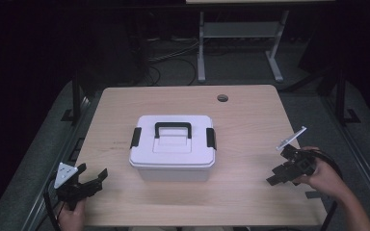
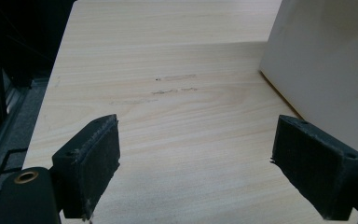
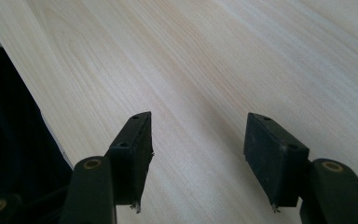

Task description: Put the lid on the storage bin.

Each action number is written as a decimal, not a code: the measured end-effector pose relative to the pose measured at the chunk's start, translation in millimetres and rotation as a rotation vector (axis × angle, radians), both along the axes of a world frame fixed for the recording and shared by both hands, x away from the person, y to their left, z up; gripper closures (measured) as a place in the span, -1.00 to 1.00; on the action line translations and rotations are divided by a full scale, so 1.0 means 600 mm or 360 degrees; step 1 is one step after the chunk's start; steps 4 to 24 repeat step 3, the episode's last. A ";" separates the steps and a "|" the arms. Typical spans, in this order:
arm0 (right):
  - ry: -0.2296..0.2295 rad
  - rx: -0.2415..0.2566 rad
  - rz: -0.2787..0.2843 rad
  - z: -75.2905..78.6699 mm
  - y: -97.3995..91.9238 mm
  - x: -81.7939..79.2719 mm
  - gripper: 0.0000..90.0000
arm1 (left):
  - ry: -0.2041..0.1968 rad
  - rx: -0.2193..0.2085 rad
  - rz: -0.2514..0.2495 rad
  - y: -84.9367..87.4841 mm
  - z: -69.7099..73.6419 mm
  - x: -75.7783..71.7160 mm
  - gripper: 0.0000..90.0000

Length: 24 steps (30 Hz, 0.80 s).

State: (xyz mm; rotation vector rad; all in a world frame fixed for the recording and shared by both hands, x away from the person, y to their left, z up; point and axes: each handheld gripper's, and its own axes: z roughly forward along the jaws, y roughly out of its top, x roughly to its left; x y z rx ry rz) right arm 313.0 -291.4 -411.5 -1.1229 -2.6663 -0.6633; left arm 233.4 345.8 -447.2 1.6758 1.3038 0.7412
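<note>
Both claws, left (image 1: pixel 92 177) and right (image 1: pixel 280 174), are held released and empty beside the box (image 1: pixel 173 149), so approach is judged pending; its latches (image 1: pixel 135 137) must be reached next.

Light wood-grain table (image 1: pixel 250 120), rectangular with rounded corners, is being viewed from above. A round cable hole (image 1: pixel 222 98) is being shown near its far edge. A white lidded storage box (image 1: pixel 172 153) with black handle and black side latches is being carried at centre.
</note>
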 end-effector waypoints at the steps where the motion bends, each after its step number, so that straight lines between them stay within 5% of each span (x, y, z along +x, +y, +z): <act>1: -0.0002 0.0004 0.0002 0.000 0.000 -0.001 -0.08 | -0.0004 0.0003 -0.0001 0.000 0.000 0.000 -0.69; 24: -0.0014 0.0007 0.0007 0.001 0.000 -0.003 -0.08 | -0.0002 0.0009 0.0000 0.000 0.000 -0.001 -0.69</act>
